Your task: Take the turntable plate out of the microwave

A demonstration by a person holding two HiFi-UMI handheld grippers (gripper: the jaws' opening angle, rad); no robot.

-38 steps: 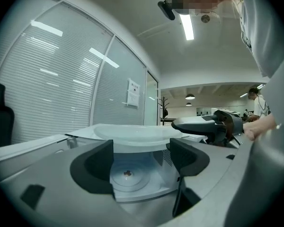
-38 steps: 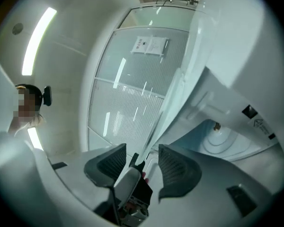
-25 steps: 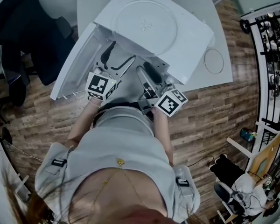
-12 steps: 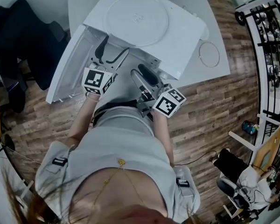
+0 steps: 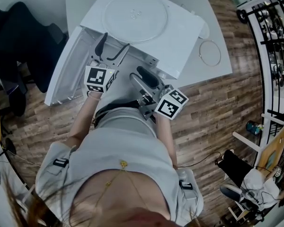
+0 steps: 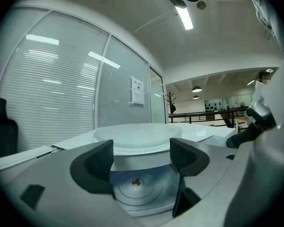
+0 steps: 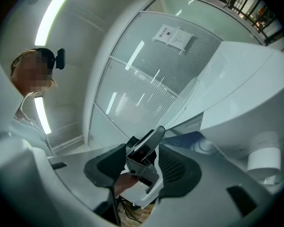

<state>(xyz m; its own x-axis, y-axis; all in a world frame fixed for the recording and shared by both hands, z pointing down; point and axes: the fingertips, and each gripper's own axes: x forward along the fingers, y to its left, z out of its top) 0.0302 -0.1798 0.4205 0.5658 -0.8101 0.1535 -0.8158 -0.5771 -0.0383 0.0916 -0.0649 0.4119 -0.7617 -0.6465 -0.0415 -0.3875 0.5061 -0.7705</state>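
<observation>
The round clear glass turntable plate [image 5: 135, 15] lies flat on top of the white box-shaped microwave [image 5: 182, 39], out of its cavity, which the head view hides. The left gripper [image 6: 141, 157] and right gripper [image 7: 141, 167] both gape empty, and each has drawn slightly back from the opening since a second ago.

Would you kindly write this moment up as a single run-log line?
turntable plate: lying on top of microwave | door: open | left claw: open, empty | right claw: open, empty
</observation>
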